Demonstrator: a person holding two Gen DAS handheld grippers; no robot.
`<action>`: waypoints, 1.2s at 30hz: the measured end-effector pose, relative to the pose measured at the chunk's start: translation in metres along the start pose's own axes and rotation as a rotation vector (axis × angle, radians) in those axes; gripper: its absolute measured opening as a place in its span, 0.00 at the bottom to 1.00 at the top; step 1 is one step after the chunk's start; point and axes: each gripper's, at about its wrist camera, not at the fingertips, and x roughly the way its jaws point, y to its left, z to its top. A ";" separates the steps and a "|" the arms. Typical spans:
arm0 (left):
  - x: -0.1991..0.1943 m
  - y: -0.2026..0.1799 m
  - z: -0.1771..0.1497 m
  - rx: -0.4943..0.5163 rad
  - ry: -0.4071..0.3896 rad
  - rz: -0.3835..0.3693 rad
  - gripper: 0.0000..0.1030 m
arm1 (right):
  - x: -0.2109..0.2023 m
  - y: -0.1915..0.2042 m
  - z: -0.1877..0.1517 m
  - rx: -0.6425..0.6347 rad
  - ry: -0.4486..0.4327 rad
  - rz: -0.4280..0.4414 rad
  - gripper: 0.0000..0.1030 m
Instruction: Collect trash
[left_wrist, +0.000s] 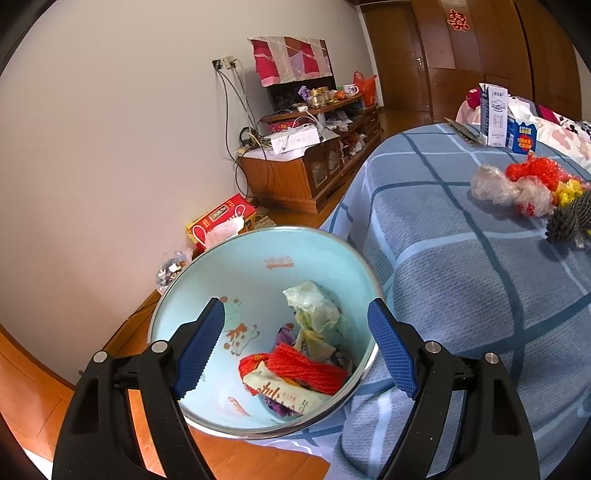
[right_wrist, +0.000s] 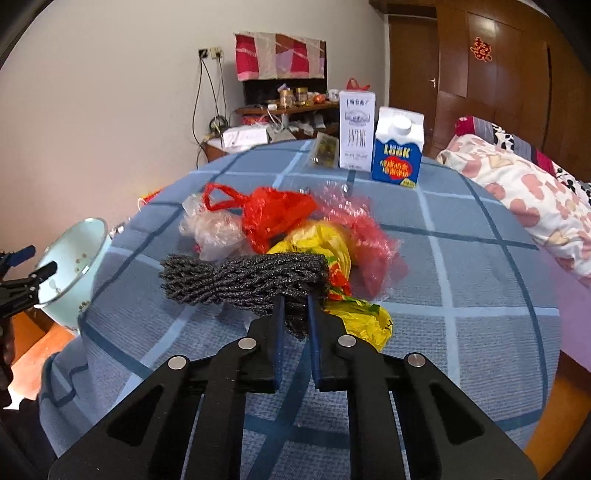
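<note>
My right gripper is shut on a dark grey foam net sleeve and holds it just above the blue checked bed cover; the sleeve also shows in the left wrist view. Behind it lies a heap of plastic bags: clear, red, pink and yellow. My left gripper is open over a light blue bin beside the bed. The bin holds a red net sleeve, wrappers and a crumpled bag.
Two cartons, white and blue, and a small packet stand at the bed's far end. A floral quilt lies right. A wooden cabinet and a red box stand by the wall.
</note>
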 end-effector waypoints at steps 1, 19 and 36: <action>-0.001 -0.003 0.003 0.004 -0.005 -0.006 0.76 | -0.006 -0.001 0.002 0.006 -0.017 0.002 0.12; -0.018 -0.151 0.078 0.128 -0.109 -0.192 0.78 | -0.055 -0.107 -0.003 0.184 -0.145 -0.212 0.12; 0.022 -0.215 0.082 0.187 0.052 -0.312 0.09 | -0.048 -0.119 -0.019 0.214 -0.138 -0.179 0.12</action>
